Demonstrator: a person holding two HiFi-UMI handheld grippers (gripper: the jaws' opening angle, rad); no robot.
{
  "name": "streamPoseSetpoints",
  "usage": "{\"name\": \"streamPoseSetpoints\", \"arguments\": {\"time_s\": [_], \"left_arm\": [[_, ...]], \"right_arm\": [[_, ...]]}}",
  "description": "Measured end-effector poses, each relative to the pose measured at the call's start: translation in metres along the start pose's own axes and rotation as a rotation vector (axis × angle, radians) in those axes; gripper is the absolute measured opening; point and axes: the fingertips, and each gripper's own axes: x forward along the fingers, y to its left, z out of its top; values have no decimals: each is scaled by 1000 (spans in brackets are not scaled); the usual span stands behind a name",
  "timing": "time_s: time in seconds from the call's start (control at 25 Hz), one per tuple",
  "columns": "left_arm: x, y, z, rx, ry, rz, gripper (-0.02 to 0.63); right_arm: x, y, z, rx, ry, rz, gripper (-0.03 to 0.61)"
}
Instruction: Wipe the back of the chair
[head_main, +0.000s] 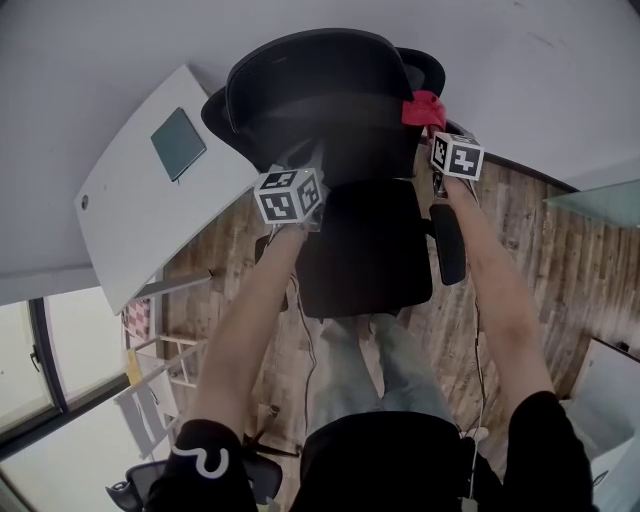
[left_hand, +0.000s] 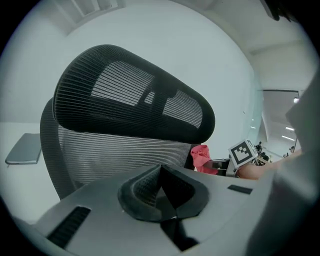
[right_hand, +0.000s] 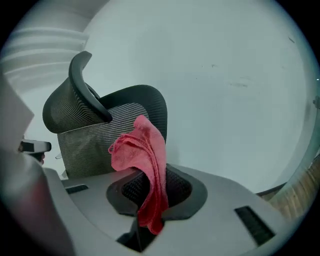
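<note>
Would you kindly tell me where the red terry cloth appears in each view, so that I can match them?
Head view: red terry cloth upper right of centre, by the right edge of the black mesh chair back.
Left gripper view: the cloth low, right of centre, beside that chair back's right edge.
Right gripper view: the cloth centre, clamped in the right gripper.
Shared landmark: the chair's curved mesh headrest.

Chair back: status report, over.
Right gripper shut on red cloth, at chair back's right edge; contact unclear. Left gripper shut, empty, facing the chair back. Nothing seen in the way.
</note>
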Motion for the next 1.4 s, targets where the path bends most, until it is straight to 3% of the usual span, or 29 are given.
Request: {"name": "streamPoseSetpoints", "arguments": {"time_s": [0.2,0.64,1.04,1.4], "left_arm": [[-4,10,-6,18,-10,41,25],[-38,63,-26,-10,-17,112,25],[-92,131,-36,-2,-1,146,25],[-130,191,-47,-18,9,176,25]], "right_arm": [[-9,29,-13,21,-2,124,77],[0,171,-47,-149,58,378,77],[22,304,-66,-227,104,521,78],[41,391,-90,-275,144,574,78]]}}
